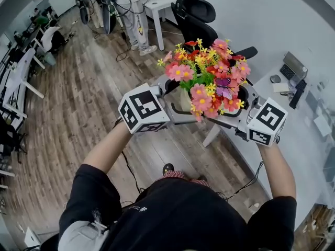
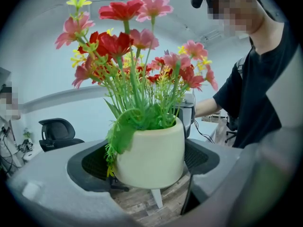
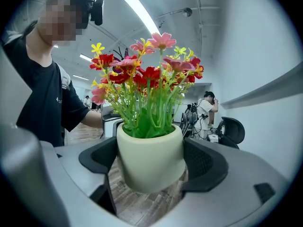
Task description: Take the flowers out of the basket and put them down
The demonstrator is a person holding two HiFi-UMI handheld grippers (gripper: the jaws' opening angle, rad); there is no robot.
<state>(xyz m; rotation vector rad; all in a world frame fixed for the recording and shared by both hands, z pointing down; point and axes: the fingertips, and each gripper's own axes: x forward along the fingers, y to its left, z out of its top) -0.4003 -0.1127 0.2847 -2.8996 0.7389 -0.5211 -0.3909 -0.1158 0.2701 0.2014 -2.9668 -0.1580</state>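
A cream pot [image 2: 151, 157] of red, pink and yellow flowers [image 1: 207, 77] hangs in mid-air at chest height, well above the floor. My left gripper [image 2: 149, 163] is shut on the pot, its dark pads [image 2: 94, 163] pressed to both sides. From the opposite side my right gripper [image 3: 151, 163] is also shut on the pot [image 3: 150, 157], pads [image 3: 206, 162] against its wall. In the head view the left gripper [image 1: 175, 106] and right gripper [image 1: 238, 114] meet under the blooms, which hide most of the pot. No basket is in sight.
A black office chair [image 1: 194, 14] stands just beyond the flowers. A white desk [image 1: 306, 140] with a keyboard and mouse runs along the right. Wooden floor [image 1: 84, 103] lies below, with a cable across it. Other desks and a standing person are far back.
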